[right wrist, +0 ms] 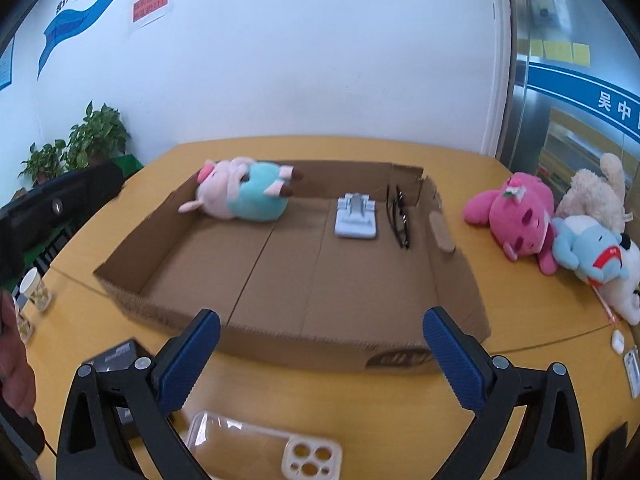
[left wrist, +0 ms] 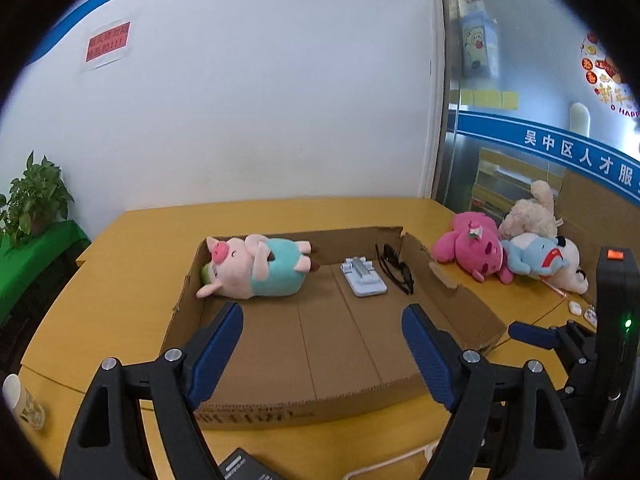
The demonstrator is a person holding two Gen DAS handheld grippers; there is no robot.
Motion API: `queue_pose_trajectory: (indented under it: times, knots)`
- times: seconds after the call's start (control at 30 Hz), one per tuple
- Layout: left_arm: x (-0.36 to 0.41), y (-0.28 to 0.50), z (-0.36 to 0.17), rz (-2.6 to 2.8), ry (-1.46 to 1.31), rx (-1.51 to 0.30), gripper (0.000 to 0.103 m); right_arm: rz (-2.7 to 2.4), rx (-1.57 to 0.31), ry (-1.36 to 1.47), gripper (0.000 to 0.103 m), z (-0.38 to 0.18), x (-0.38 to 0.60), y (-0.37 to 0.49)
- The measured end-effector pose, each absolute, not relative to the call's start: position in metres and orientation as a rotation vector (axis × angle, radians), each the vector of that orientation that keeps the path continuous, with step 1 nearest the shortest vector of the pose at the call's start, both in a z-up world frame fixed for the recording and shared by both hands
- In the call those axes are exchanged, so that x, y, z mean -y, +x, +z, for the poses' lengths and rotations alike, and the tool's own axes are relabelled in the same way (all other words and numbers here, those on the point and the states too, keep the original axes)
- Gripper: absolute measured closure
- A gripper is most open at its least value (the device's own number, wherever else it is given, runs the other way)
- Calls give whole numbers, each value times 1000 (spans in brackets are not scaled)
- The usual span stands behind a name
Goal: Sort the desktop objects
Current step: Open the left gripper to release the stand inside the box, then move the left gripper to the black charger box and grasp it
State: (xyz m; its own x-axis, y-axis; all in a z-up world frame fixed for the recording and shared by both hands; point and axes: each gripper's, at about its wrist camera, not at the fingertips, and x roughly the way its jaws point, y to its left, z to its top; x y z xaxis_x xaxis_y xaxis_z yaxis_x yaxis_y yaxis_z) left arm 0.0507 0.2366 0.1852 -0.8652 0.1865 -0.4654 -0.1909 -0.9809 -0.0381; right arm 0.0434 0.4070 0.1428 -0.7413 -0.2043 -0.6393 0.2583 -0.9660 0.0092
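You held the left gripper (left wrist: 322, 344) and right gripper (right wrist: 322, 354) empty, jaws wide, since the pig plush (left wrist: 256, 266) already lay at eleven o'clock in the cardboard tray (left wrist: 360, 340).

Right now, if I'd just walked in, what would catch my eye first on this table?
Probably the shallow cardboard box in the middle of the yellow table, with a plush pig in a teal outfit lying at its far left corner. Beside it in the box sit a pale phone stand and dark glasses. Outside, to the right, lies a heap of soft toys led by a bright pink one.
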Motion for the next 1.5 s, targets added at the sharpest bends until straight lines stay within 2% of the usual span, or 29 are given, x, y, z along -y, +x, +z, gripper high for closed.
queue_pose_trajectory:
  times: [0.3, 0.4, 0.53, 0.67, 0.73, 0.8, 0.87, 1.03, 1.2, 1.5]
  knots:
    - [-240, 94, 153, 2872, -795, 62, 21, -2693, -136, 943, 0, 122, -414, 82]
    - [-236, 106, 136, 2872, -859, 66, 21, -2648, -123, 997, 0, 106, -429, 90]
    - [-224, 118, 103, 2773, -986, 172, 21, -2629, -83, 1153, 0, 69, -456, 96]
    - [-230, 125, 76, 2735, -1083, 106, 22, -2577, -9, 1247, 1, 37, -470, 100]
    - [-234, 127, 66, 2718, -1126, 75, 22, -2570, -28, 1256, 3, 32, -466, 101]
    - [-237, 129, 59, 2688, -1149, 85, 22, -2540, -44, 1264, 13, 28, -461, 100]
    - [-237, 129, 55, 2662, -1160, 85, 22, -2498, -43, 1266, 14, 25, -454, 100]
    - [-242, 127, 53, 2605, -1145, 70, 23, -2365, -68, 1278, 12, 14, -439, 105]
    - [-255, 117, 39, 2459, -1212, 101, 23, -2318, -134, 1241, 1, 10, -435, 120]
    - [-257, 105, 16, 2340, -1312, 173, 23, -2347, -87, 1256, 1, 12, -457, 124]
